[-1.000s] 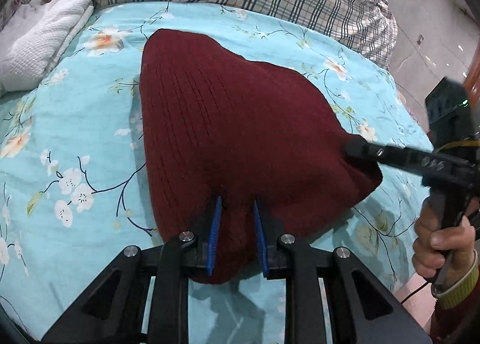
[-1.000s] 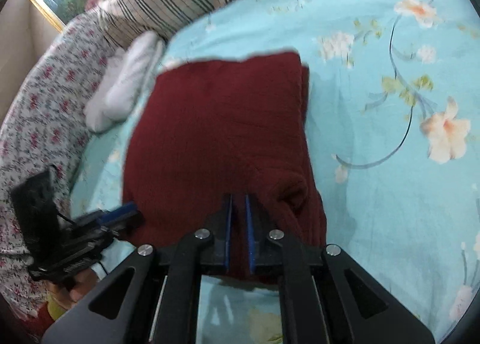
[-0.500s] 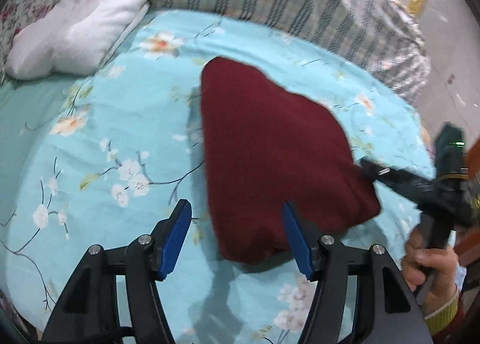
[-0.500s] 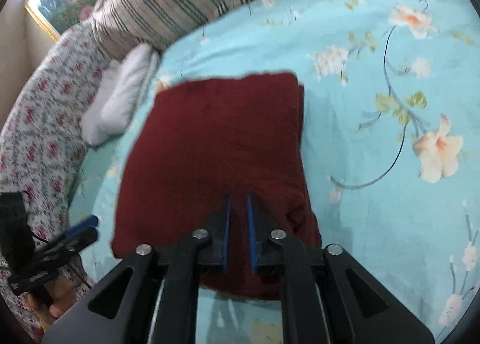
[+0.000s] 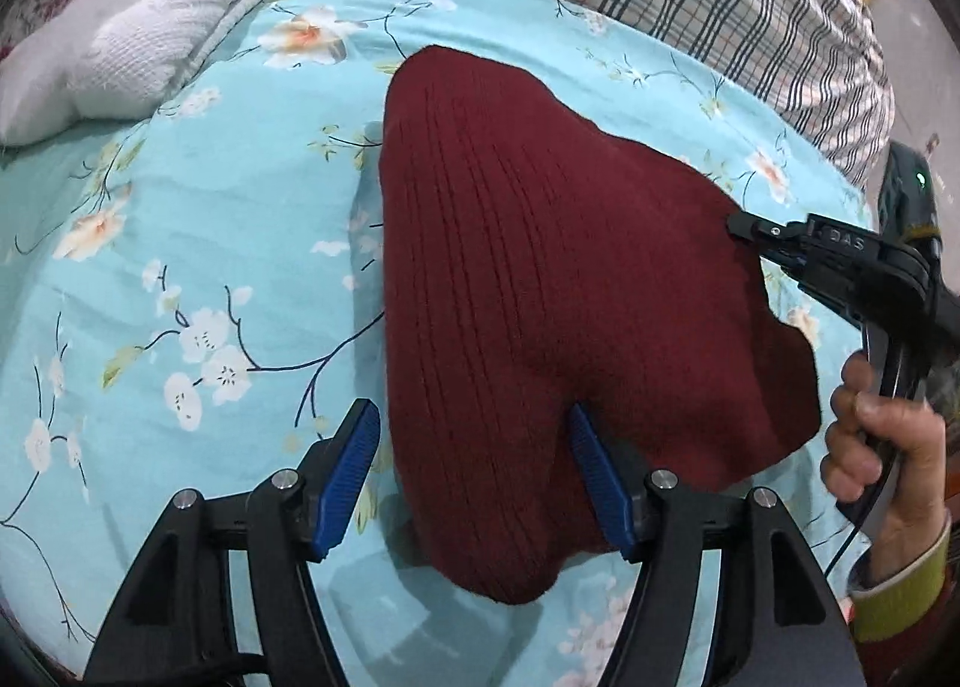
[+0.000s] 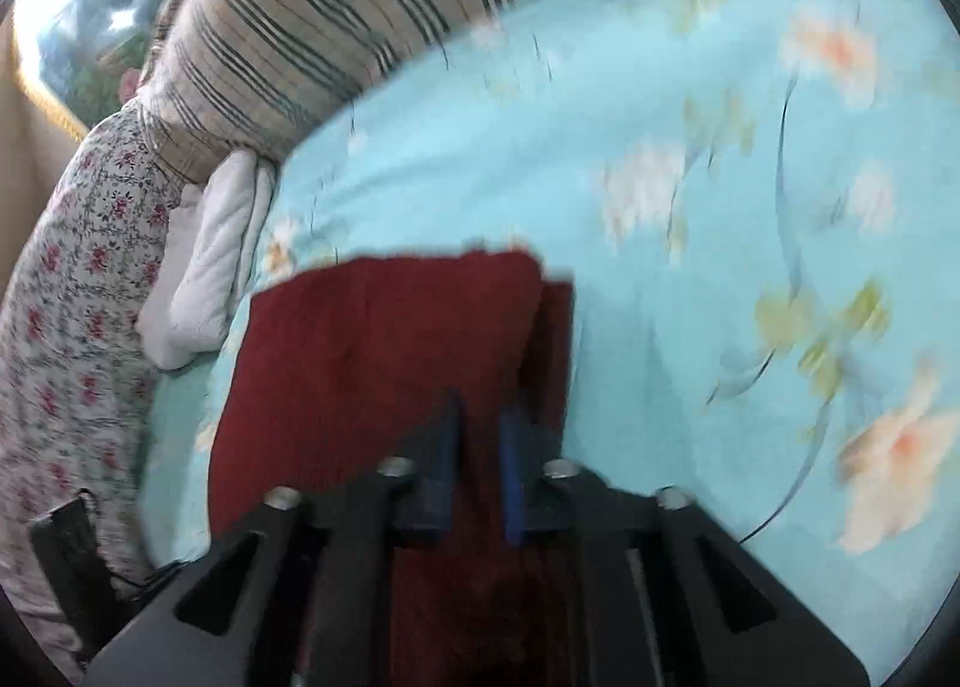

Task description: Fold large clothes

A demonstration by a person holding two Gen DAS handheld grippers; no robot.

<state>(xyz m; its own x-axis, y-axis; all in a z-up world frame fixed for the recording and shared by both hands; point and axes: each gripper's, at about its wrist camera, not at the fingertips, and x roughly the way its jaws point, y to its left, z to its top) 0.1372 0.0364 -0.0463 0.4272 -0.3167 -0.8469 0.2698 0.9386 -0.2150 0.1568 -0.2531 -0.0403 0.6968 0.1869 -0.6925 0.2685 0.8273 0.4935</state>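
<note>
Both grippers at folded maroon sweater (image 5: 540,297) on floral bedsheet (image 5: 198,219). Left gripper (image 5: 474,453) jaws wide, straddling its near edge since releasing it. Right gripper (image 6: 480,447) still pinches sweater at 3 o'clock; view now motion-blurred.

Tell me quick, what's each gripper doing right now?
Left gripper: open, fingers straddling the dark red knitted sweater.
Right gripper: nearly closed over the sweater; actual grip cannot be told.
</note>
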